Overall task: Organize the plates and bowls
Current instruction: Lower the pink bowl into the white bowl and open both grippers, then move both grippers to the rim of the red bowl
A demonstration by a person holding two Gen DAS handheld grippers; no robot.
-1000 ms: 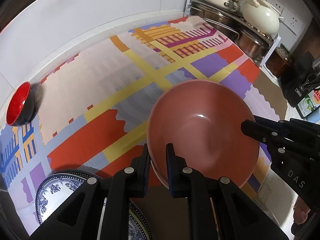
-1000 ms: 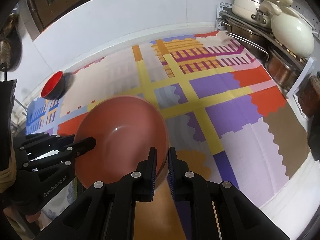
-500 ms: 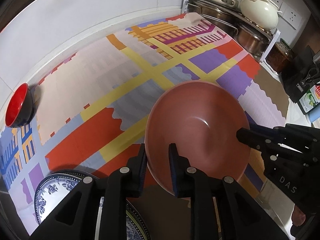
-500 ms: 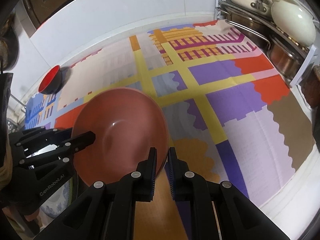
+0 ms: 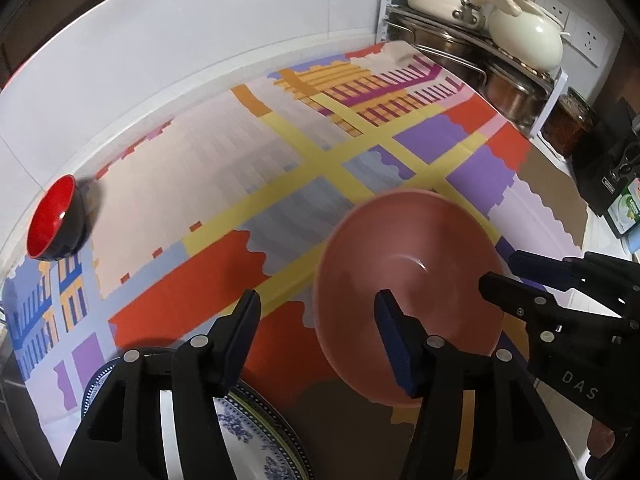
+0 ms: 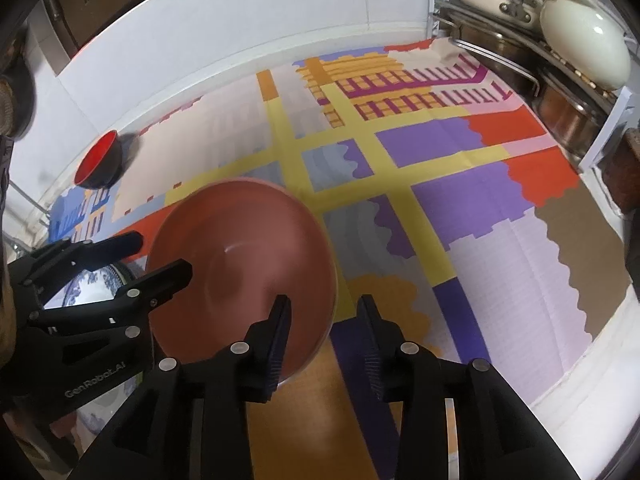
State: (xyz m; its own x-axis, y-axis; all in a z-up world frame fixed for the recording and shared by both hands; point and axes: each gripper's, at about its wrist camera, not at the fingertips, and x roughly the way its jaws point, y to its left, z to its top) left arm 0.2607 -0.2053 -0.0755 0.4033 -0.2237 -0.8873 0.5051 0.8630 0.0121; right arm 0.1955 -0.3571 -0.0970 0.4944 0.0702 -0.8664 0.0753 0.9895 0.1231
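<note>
The jaws of the left gripper [image 5: 316, 312] are opening and stand wide apart. The near rim of the pink bowl [image 5: 408, 280] lies between them, but the pads do not press on it: the left finger is well clear of the rim, and the right finger hangs over the inside of the bowl. The jaws of the right gripper [image 6: 324, 316] are also opening, with a smaller gap. The right edge of the pink bowl [image 6: 240, 256] passes between them, and neither pad seems to clamp it; whether the left pad touches the inner wall, I cannot tell. The outline of the bowl is a little blurred in both views.

The bowl sits on the colourful patterned mat [image 5: 280, 184] that covers the bench, over a red patch and a yellow stripe. Each gripper is at one side of the bowl, opposite to the other.

Just under the left gripper lies a blue-and-white plate [image 5: 256, 436], partly hidden by the fingers. Far to the left, near the white wall, a black bowl with red inside [image 5: 56, 220] rests tilted on the mat edge. At the far right corner a metal rack [image 6: 520, 68] carries steel pots and a cream pot [image 6: 584, 44].
</note>
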